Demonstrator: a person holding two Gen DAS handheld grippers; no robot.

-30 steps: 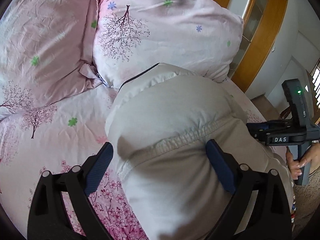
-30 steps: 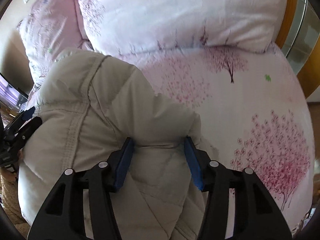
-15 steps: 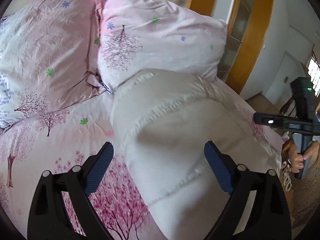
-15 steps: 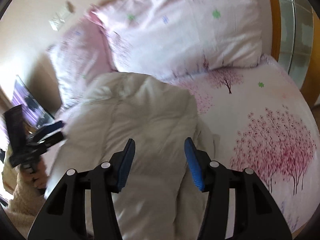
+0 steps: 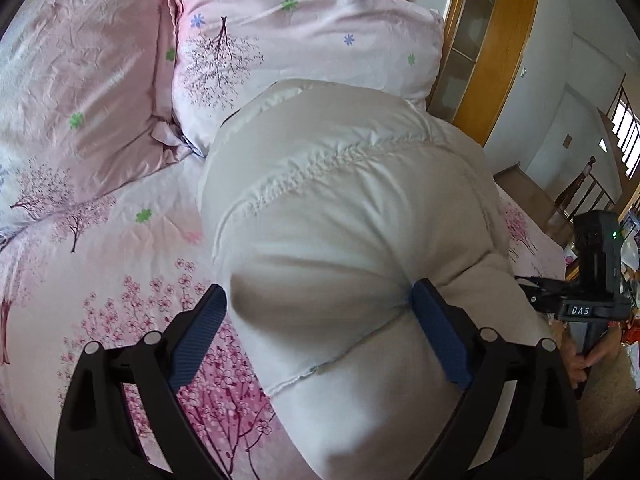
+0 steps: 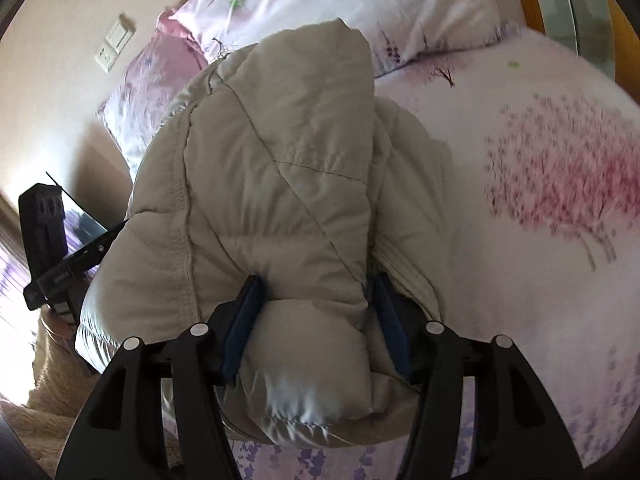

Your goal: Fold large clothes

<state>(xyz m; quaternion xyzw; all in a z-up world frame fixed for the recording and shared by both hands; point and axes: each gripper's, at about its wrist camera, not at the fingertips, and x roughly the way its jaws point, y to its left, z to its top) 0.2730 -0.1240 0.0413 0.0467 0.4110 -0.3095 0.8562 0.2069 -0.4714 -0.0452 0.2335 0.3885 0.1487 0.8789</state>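
A puffy beige jacket (image 5: 340,220) lies bunched on the pink blossom-print bed sheet (image 5: 120,260), its far end against the pillows. My left gripper (image 5: 320,320) is spread wide over the near end. The padding bulges between its blue pads, and only the right pad dents the cloth. My right gripper (image 6: 316,320) has a thick fold of the jacket (image 6: 280,160) squeezed between its pads, and its jaws are opening. Each view shows the other gripper at the jacket's side: the right gripper (image 5: 592,300) and the left gripper (image 6: 52,248).
Two pink pillows (image 5: 80,80) (image 5: 300,40) stand at the head of the bed. A wooden cabinet (image 5: 500,40) rises behind the right pillow. A wall socket (image 6: 116,44) is above the bed. A hand (image 5: 588,360) holds the right gripper's handle. Open sheet (image 6: 540,280) lies right of the jacket.
The right gripper has dropped onto the jacket, and a fold is now bunched between its pads. The left gripper has moved in, so the jacket fills the gap between its fingers.
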